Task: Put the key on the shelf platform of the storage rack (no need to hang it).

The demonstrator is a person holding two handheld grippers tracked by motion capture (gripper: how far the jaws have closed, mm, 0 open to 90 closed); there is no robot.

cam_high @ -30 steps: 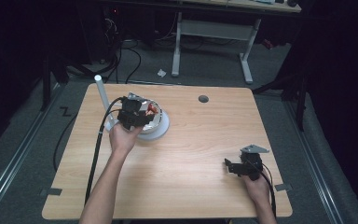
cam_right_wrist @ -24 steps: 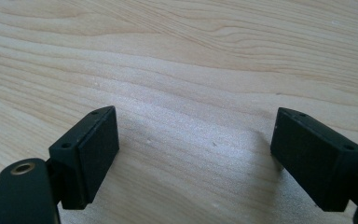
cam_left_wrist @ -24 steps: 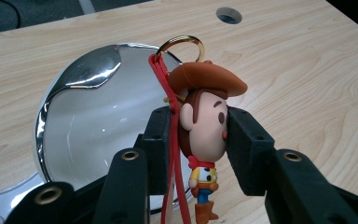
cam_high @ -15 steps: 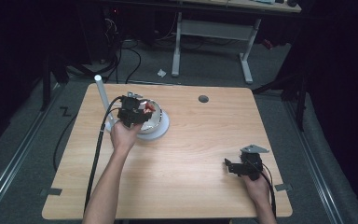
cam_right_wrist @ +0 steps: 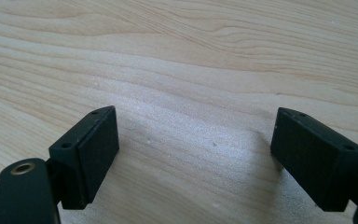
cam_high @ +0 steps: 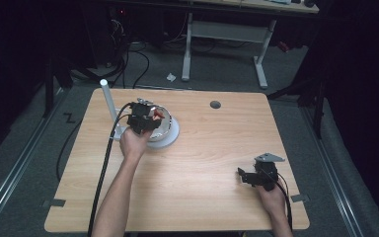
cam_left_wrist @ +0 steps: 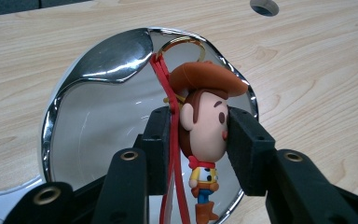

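Figurine [cam_left_wrist: 204, 126] above bowl [cam_left_wrist: 98, 116], table's [cam_high: 202, 148] far left.

This looks like a lab or recording room. A pale wooden table [cam_high: 197, 163] with a cable hole [cam_high: 215, 104] stands on grey carpet. Beyond the table, cables [cam_high: 128, 54] lie tangled on the floor beside a white-legged desk [cam_high: 227, 34], with dark surroundings all round.

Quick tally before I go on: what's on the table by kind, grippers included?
Grippers: 2, the left gripper shut on the cowboy figure, the right gripper open above bare wood.
Cowboy figure keychains: 1, the cowboy figure, held over the bowl.
Shiny metal bowls: 1, the bowl.
White round bases under the bowl: 1.
White upright posts: 1.
Total: 6.
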